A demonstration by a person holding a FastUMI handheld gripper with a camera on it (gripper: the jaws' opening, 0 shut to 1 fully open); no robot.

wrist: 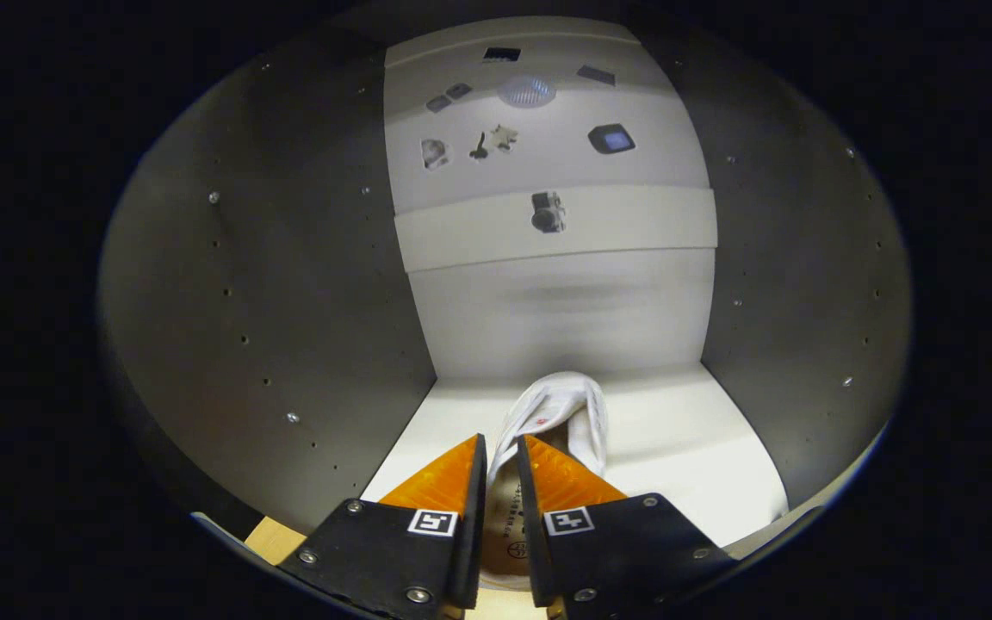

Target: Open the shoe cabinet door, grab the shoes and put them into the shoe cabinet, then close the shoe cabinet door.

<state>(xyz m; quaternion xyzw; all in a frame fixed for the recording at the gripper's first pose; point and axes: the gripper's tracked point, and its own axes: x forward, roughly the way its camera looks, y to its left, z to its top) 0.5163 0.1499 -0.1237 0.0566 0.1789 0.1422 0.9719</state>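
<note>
The shoe (558,412) is a white slip-on lying in the lower centre of the frame, on the pale shelf floor (677,465) of the shoe cabinet (272,284). Its toe lies beyond the fingertips, toward the cabinet's back panel (565,310); its heel end and open collar sit between the fingers. The long axis runs straight away from the camera, roughly in line with the fingers, with a slight lean toward the right of the frame.

The gripper (501,448) is at the bottom centre of the frame. Its fingers (449,482) stand narrow, with part of the shoe's collar and insole showing in the gap. They appear to pinch the collar wall, but firm contact of both pads cannot be confirmed.

Step in hand, by judgement: placing the shoe inside the cabinet. The sole appears to rest on or just above the shelf floor, near its front edge.

To do this step well:
- Confirm the sole lies flat on the shelf before release.
- Keep the toe aimed at the back panel, so the heel clears the door line.
- Spread the fingers only enough to free the collar, then withdraw along the shoe's long axis without dragging it forward.

The grey side walls (789,284) stand well apart from the shoe on both sides.
</note>
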